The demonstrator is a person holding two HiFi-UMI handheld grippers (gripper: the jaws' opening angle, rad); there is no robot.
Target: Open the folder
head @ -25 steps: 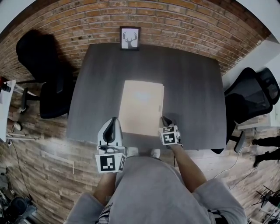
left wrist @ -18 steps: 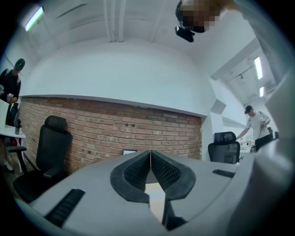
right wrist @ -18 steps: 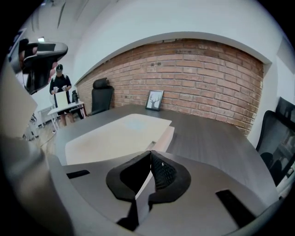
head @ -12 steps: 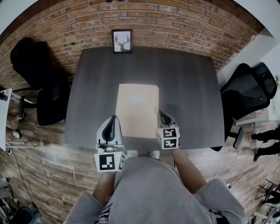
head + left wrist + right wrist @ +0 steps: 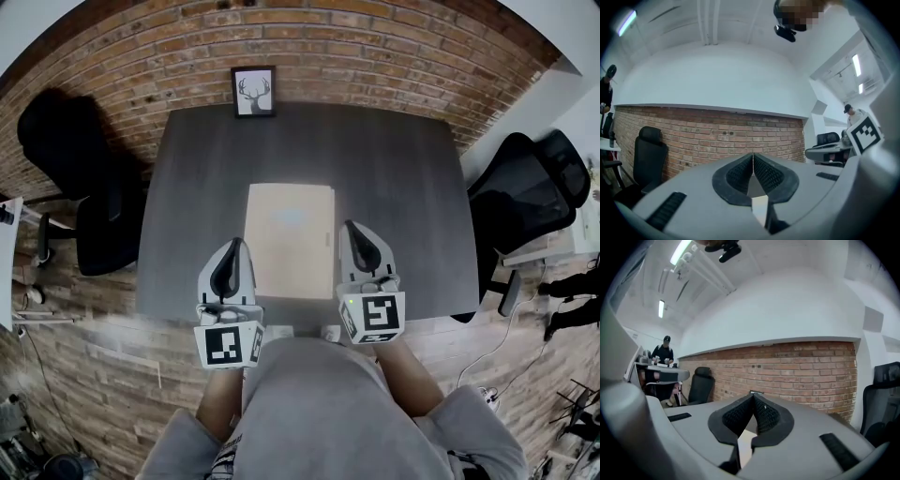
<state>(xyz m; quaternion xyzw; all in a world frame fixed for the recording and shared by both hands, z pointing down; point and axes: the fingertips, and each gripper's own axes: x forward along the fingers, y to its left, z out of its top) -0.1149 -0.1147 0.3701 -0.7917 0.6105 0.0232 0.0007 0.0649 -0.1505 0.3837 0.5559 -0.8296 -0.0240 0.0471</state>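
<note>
Folder [image 5: 289, 239] lies shut and flat at the middle of the table [image 5: 403, 187], while my left fingers [image 5: 232, 255] and right fingers [image 5: 356, 242], both pressed together on nothing, hover above the table's near edge, so all the opening remains.

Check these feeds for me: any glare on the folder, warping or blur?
Head view: heavy fisheye bows the table edges and brick wall; a faint pale sheen sits on the folder. Left gripper view and right gripper view: dark rounded corners, bright ceiling strips, brick wall sharp.
</note>
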